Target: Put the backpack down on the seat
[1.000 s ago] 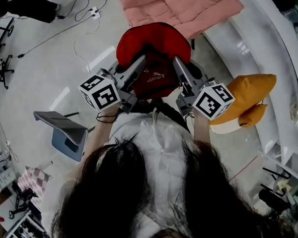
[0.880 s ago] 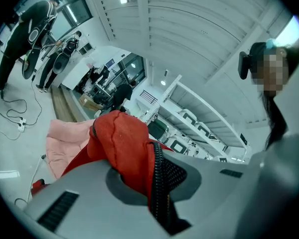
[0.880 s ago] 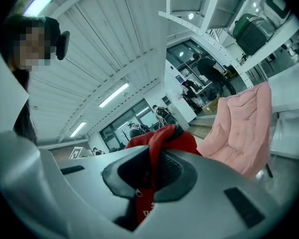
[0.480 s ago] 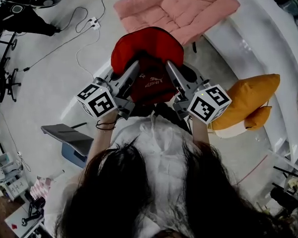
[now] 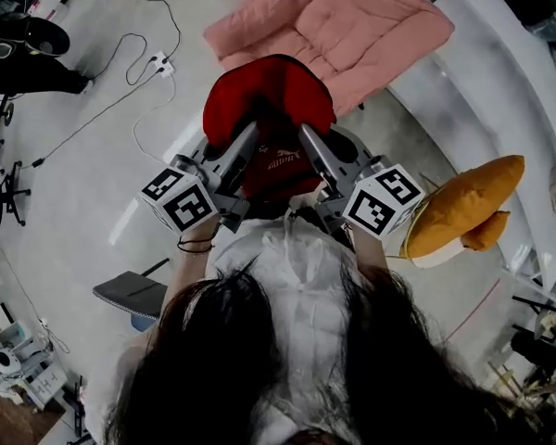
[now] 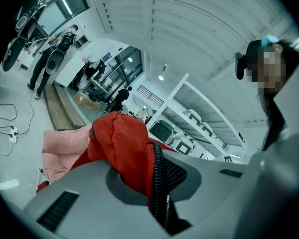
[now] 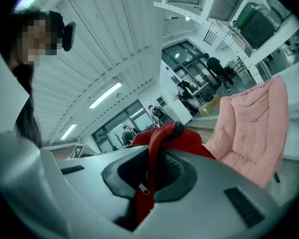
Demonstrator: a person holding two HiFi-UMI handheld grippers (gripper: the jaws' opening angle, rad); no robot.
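Observation:
A red backpack (image 5: pixel 269 100) hangs in the air in front of the person, held from both sides. My left gripper (image 5: pixel 248 140) is shut on the bag's red fabric and black zipper edge (image 6: pixel 127 146). On the bag's right side my right gripper (image 5: pixel 306 143) is shut on a red strap with a zipper pull (image 7: pixel 157 148). The pink padded seat (image 5: pixel 343 21) lies just beyond the bag, tilted back, with nothing on it. It also shows at the right of the right gripper view as the pink seat (image 7: pixel 249 133), and at the left of the left gripper view (image 6: pixel 62 146).
An orange cushion (image 5: pixel 463 207) lies on the floor at the right, beside a long white counter (image 5: pixel 500 91). A power strip with cables (image 5: pixel 153 63) lies on the floor at the left. A grey stool (image 5: pixel 134 293) stands at lower left. People stand far off in the room.
Both grippers and the backpack have moved slightly forward, closer to the pink seat. The grip on the bag is unchanged.

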